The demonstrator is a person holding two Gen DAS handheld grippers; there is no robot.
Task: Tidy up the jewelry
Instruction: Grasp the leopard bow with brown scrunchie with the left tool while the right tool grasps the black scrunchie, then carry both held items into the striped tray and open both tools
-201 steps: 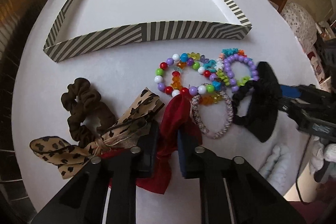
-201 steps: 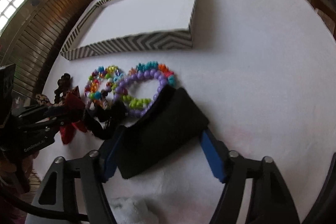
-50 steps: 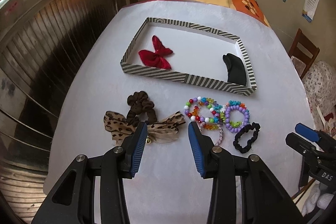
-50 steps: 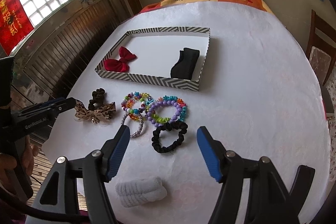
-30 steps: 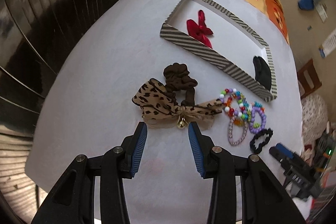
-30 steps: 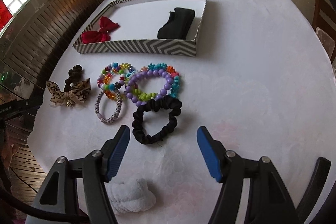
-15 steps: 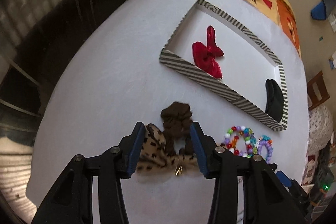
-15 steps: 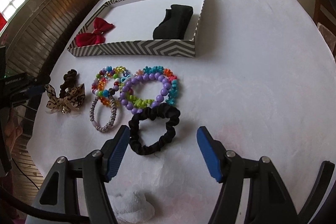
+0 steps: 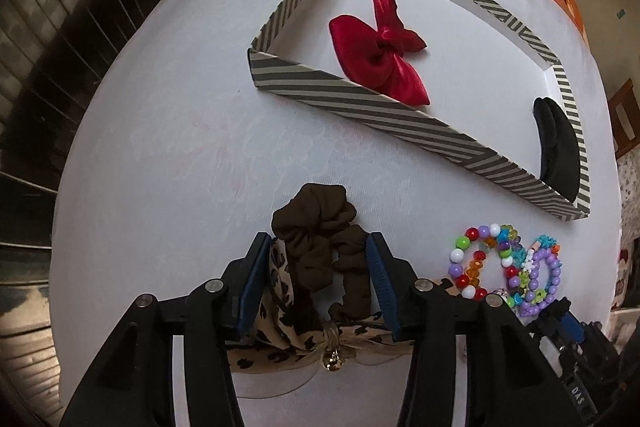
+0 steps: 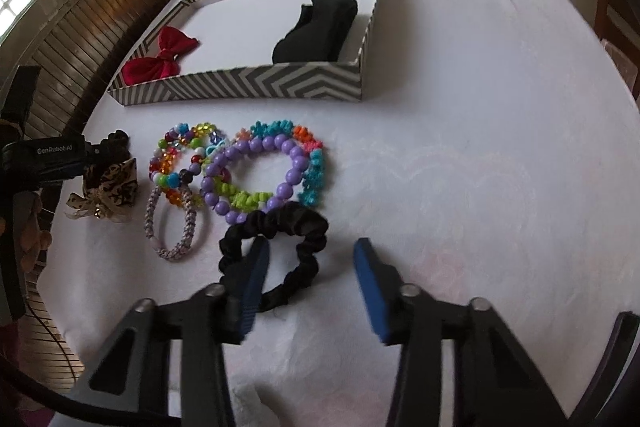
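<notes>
My left gripper points down at the white table, jaws opening, straddling a brown scrunchie that lies on a leopard-print bow. The pads do not clearly press on either. My right gripper hovers over a black scrunchie, jaws closing. Its left finger sits over the ring's hole, the ring's right side lies between the fingers, and the right pad stands apart from it. A striped tray holds a red bow and a black cloth piece.
Several bright beaded bracelets and a woven bracelet lie between the two scrunchies. The left gripper's body shows at the table's left edge. A wooden chair stands to the right. Bare cloth spreads right of the tray.
The left gripper came down and forward over the leopard bow and brown scrunchie, and its jaws widened. The right gripper's jaws narrowed sharply, its left finger now inside the black scrunchie's ring.
</notes>
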